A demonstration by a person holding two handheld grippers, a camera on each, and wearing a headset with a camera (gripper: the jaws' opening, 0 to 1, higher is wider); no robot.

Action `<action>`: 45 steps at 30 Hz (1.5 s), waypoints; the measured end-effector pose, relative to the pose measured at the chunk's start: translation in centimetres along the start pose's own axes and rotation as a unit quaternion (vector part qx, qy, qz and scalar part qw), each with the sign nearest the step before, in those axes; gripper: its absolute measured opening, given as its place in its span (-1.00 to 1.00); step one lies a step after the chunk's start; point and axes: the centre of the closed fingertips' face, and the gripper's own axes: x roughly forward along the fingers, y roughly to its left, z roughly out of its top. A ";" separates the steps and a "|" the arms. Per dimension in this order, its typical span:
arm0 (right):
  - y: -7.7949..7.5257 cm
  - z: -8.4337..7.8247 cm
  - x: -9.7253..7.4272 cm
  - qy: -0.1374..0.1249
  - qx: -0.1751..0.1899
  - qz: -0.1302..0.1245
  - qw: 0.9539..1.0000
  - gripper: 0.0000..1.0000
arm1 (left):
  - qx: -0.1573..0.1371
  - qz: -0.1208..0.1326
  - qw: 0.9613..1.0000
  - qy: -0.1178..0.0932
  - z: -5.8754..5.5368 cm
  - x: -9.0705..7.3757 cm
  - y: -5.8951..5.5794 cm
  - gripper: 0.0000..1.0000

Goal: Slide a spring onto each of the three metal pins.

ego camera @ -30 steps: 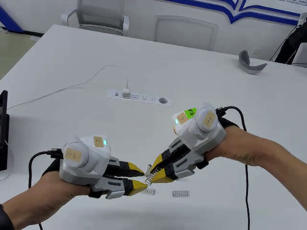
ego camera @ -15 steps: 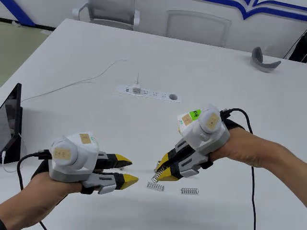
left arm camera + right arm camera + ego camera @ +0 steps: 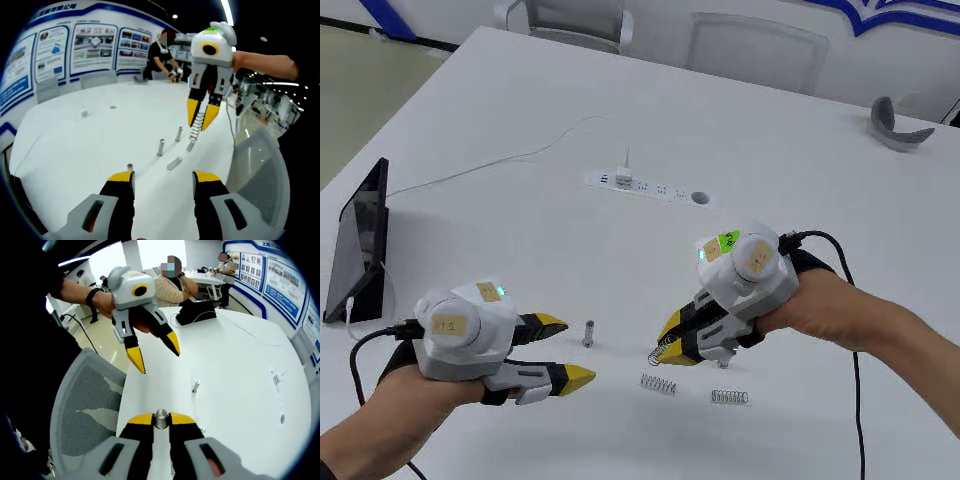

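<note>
your left gripper (image 3: 570,348) has drawn back from your right gripper (image 3: 665,351); a second ago their yellow tips all but met, and now they sit well apart over the white table (image 3: 520,120); a short metal pin (image 3: 588,333) stands upright on the bare top between them, touched by neither; your left jaws are apart and hold nothing, and in the left gripper view you see both tips spread wide with the table showing through the gap; your right jaws are clamped on a spring (image 3: 657,354), which juts past the tips toward the table top; whether it touches the top you cannot tell; in the right gripper view that spring shows end-on, pinched between the closed tips, with the pin standing beyond it and the left gripper open in the air further off; in the left gripper view two more pins (image 3: 161,147) stand upright further along, near the right gripper, and the held spring slants down from its tips just beside the farther of them, not on it; two loose springs (image 3: 658,383) lie flat on the table on your side of the right gripper, apart from each other; a power strip (image 3: 650,187) lies further out with a plug in it; a dark tablet (image 3: 360,240) stands propped at the left edge.
</note>
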 end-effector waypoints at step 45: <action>-7.6 2.6 8.0 0.029 -0.021 -0.032 0.999 -0.75 | -0.064 0.054 0.996 0.011 -3.9 -2.7 3.0 0.36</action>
